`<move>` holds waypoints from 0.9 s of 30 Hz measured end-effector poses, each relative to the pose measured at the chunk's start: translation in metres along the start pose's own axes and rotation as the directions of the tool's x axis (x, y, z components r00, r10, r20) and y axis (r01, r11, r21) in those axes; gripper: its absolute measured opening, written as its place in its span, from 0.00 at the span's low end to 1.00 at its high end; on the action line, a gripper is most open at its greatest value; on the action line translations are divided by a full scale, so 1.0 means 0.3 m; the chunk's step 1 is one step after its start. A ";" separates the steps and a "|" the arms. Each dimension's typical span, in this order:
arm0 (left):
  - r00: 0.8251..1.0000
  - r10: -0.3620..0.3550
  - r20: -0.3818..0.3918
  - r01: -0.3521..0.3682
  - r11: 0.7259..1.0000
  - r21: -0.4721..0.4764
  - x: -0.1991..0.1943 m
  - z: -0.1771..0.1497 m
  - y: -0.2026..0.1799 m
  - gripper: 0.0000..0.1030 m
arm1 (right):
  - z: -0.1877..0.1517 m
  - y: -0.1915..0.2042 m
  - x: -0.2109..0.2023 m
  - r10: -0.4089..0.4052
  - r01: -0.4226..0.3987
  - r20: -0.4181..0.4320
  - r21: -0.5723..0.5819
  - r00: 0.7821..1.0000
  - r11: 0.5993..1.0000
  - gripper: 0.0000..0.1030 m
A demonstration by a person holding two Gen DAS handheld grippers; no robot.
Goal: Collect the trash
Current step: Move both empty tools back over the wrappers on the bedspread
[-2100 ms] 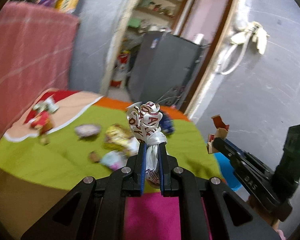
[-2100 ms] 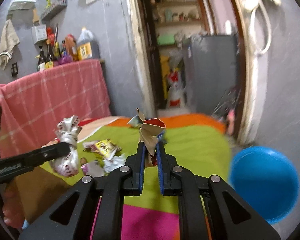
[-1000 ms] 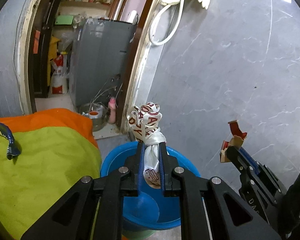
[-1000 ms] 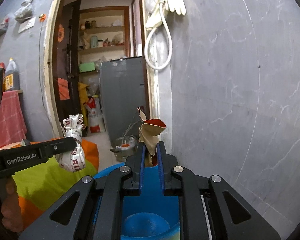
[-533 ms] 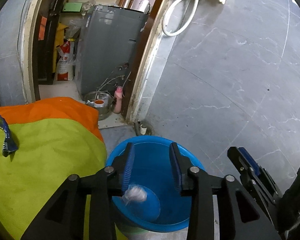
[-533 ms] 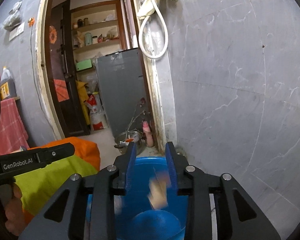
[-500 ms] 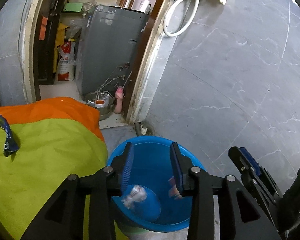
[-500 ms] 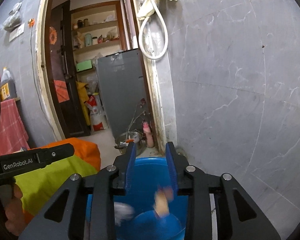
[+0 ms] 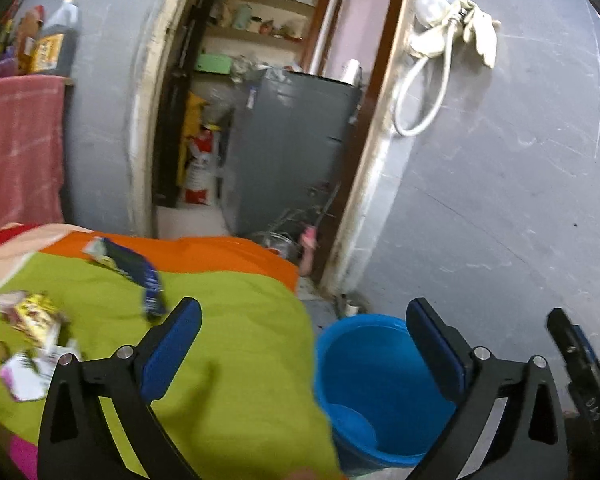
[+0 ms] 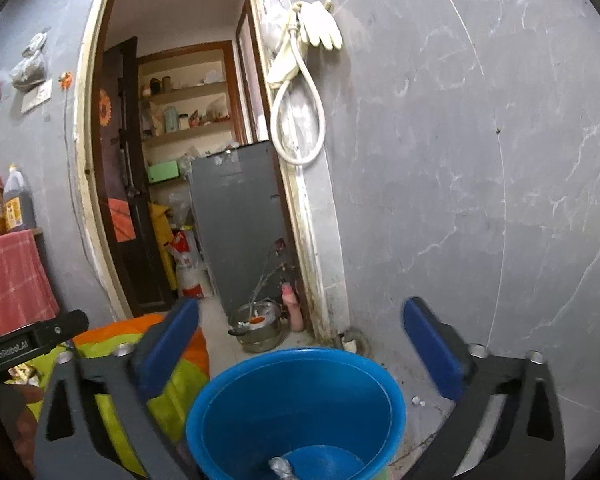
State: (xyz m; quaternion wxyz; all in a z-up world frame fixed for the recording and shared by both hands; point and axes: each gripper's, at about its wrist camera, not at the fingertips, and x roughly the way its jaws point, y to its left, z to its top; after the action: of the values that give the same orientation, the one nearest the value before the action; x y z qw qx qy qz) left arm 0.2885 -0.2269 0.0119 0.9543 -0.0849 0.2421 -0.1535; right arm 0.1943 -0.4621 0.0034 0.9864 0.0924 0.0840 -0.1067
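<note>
My left gripper (image 9: 300,320) and right gripper (image 10: 300,320) both just opened wide and empty, blue bucket (image 10: 228,408) below, one wrapper (image 10: 280,467) inside, more wrappers (image 9: 32,316) on green cloth (image 9: 228,320) left.

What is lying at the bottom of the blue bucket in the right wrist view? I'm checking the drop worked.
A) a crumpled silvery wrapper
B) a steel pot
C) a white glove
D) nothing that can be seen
A: a crumpled silvery wrapper shows on the floor of the blue bucket, below the wide-open, empty right tongs.
</note>
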 end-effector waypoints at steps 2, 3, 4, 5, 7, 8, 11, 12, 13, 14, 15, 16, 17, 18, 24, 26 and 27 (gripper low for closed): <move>0.999 0.030 0.022 -0.030 1.000 0.005 -0.033 0.001 0.025 0.97 | 0.002 0.013 -0.017 0.012 -0.012 0.008 -0.004 1.000 1.000 1.00; 0.999 0.036 0.036 -0.036 0.999 0.008 -0.055 0.004 0.042 0.97 | 0.002 0.021 -0.023 0.018 -0.018 0.011 -0.008 1.000 1.000 1.00; 0.998 0.040 0.045 -0.041 0.999 0.010 -0.073 -0.001 0.048 0.98 | 0.003 0.030 -0.027 0.022 -0.021 0.012 -0.011 1.000 1.000 1.00; 0.997 0.047 0.053 -0.047 0.999 0.011 -0.086 0.000 0.057 0.98 | 0.003 0.042 -0.035 0.029 -0.029 0.014 -0.016 0.999 0.999 1.00; 0.996 0.057 0.063 -0.058 0.998 0.011 -0.120 0.002 0.083 0.98 | 0.007 0.064 -0.046 0.038 -0.037 0.018 -0.024 0.999 0.999 1.00; 0.996 0.063 0.066 -0.064 0.998 0.011 -0.136 0.004 0.095 0.98 | 0.010 0.075 -0.052 0.043 -0.043 0.021 -0.027 0.999 0.999 1.00; 0.994 0.081 0.079 -0.081 0.997 0.001 -0.186 0.014 0.141 0.98 | 0.020 0.126 -0.075 0.067 -0.065 0.029 -0.050 0.997 0.997 1.00; 0.993 0.089 0.082 -0.089 0.996 -0.003 -0.208 0.015 0.163 0.98 | 0.021 0.140 -0.082 0.073 -0.071 0.030 -0.055 0.997 0.996 1.00; 0.992 0.096 0.085 -0.096 0.995 -0.005 -0.223 0.014 0.173 0.98 | 0.022 0.158 -0.089 0.083 -0.081 0.031 -0.059 0.996 0.995 1.00; 0.990 0.106 0.088 -0.106 0.994 -0.008 -0.242 0.016 0.192 0.98 | 0.024 0.179 -0.097 0.096 -0.093 0.030 -0.063 0.995 0.994 1.00; 0.990 0.113 0.089 -0.113 0.994 -0.011 -0.260 0.014 0.209 0.98 | 0.026 0.197 -0.103 0.104 -0.101 0.031 -0.064 0.994 0.993 1.00; 0.988 0.123 0.090 -0.122 0.992 -0.016 -0.282 0.014 0.233 0.98 | 0.026 0.219 -0.110 0.114 -0.112 0.029 -0.065 0.993 0.992 1.00; 0.987 0.132 0.091 -0.131 0.991 -0.020 -0.301 0.011 0.252 0.98 | 0.024 0.241 -0.117 0.124 -0.122 0.028 -0.066 0.992 0.990 1.00; 0.985 0.144 0.091 -0.142 0.990 -0.022 -0.322 0.010 0.279 0.98 | 0.026 0.257 -0.119 0.132 -0.130 0.027 -0.065 0.991 0.989 1.00; 0.978 0.199 0.056 -0.198 0.980 -0.030 -0.417 -0.026 0.419 0.98 | -0.001 0.407 -0.130 0.223 -0.223 -0.014 -0.068 0.975 0.972 1.00; 0.972 0.229 0.048 -0.228 0.973 -0.029 -0.442 -0.044 0.461 0.98 | -0.011 0.459 -0.130 0.251 -0.252 -0.028 -0.073 0.968 0.965 1.00; 0.968 0.248 0.041 -0.247 0.969 -0.032 -0.456 -0.052 0.489 0.98 | -0.017 0.482 -0.131 0.264 -0.266 -0.034 -0.076 0.964 0.961 1.00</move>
State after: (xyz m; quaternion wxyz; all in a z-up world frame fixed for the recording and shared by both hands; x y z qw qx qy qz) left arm 0.2036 -0.0451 0.0233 0.9699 -0.0701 0.2316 -0.0282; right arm 0.1884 -0.3146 0.0295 0.9936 0.0647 0.0869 0.0306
